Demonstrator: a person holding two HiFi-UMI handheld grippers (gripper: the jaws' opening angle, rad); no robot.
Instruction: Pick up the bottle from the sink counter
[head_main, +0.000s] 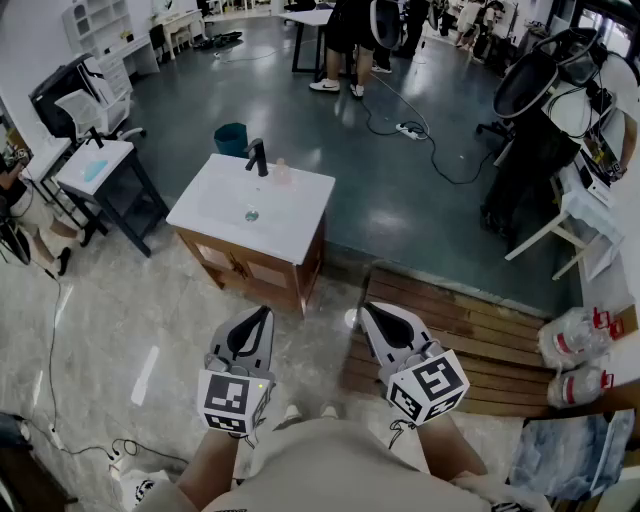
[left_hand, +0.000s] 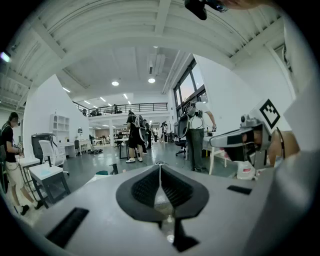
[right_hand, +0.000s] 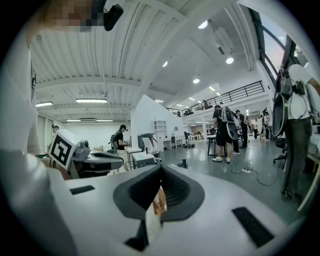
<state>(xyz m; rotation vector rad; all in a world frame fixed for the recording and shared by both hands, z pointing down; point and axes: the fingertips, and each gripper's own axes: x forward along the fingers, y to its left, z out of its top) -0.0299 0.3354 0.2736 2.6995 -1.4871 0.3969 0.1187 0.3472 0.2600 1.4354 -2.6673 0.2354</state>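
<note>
A small clear bottle (head_main: 281, 171) stands at the back of the white sink counter (head_main: 290, 215), just right of the black faucet (head_main: 258, 157). The counter tops a wooden cabinet out on the floor ahead of me. Both grippers are held low near my body, well short of the cabinet. My left gripper (head_main: 265, 313) is shut and holds nothing. My right gripper (head_main: 368, 308) is also shut and holds nothing. In the left gripper view the shut gripper (left_hand: 160, 166) points toward the faucet (left_hand: 114, 169). In the right gripper view the shut gripper (right_hand: 160, 168) points past the faucet (right_hand: 183, 163).
A teal bin (head_main: 231, 138) sits behind the sink. A small white table (head_main: 100, 168) stands to its left. A wooden slat platform (head_main: 470, 335) with plastic bags (head_main: 573, 352) lies on the right. A cable and power strip (head_main: 408, 128), office chairs and people are farther back.
</note>
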